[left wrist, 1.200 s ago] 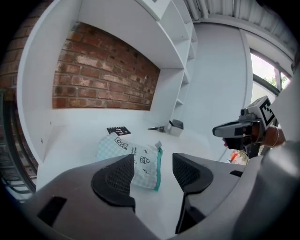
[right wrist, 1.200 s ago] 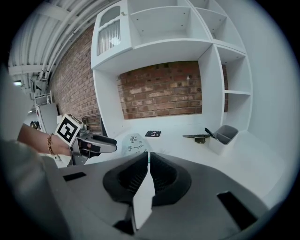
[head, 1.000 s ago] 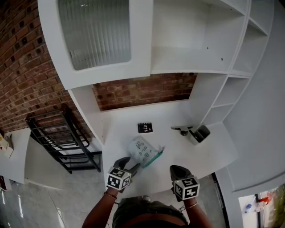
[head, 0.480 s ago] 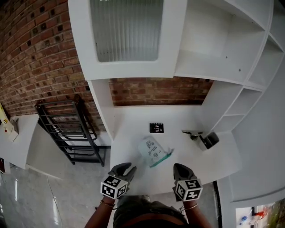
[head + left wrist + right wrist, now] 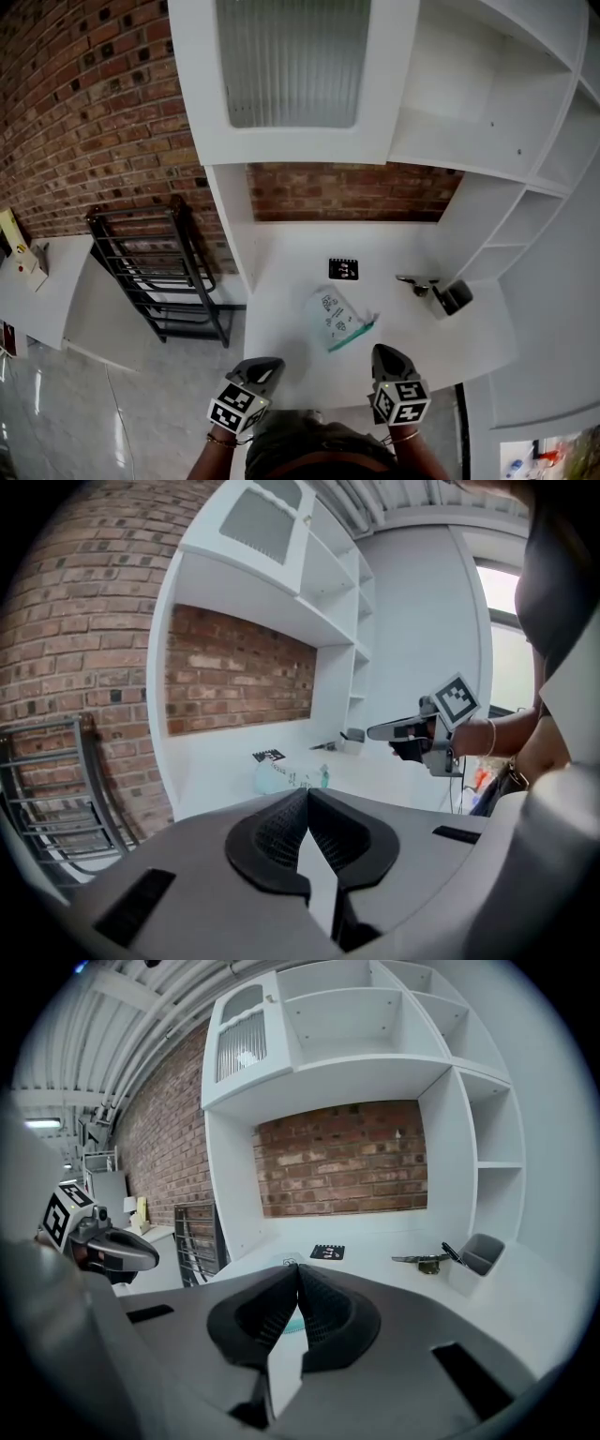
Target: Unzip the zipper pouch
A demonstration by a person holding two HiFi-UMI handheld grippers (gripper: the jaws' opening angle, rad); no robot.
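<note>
The left claw (image 5: pixel 261 367) has drawn back from the zipper pouch (image 5: pixel 337 317) to the near edge of the table (image 5: pixel 300 244). Its jaws have just been closing with nothing between them. The right claw (image 5: pixel 386 354) has barely shifted. The pouch lies where it lay, just this side of the black marker card (image 5: pixel 343 269).

In my judgement this is a withdrawal rather than a reach. Both claws are off the pouch, so no pull on the zipper is under way. Whether the zipper is already open is too small to tell from here.

Nearest to the person, the left claw's own view shows its ridged pads pressed together at the tips, empty. The right claw's view shows the same, with its jaws together and nothing clamped. Both claws hover over the table's front edge and touch neither the pouch nor each other.

A little farther in, the pouch lies flat between the two claws, apart from both. Its teal zipper edge (image 5: pixel 356 334) is turned toward the right claw.

Beyond the card, off to the right, a grey pen cup (image 5: pixel 457 297) lies tipped on its side with a small tool (image 5: pixel 415 281) beside it. Behind all this stands the brick wall (image 5: pixel 347 192).
</note>
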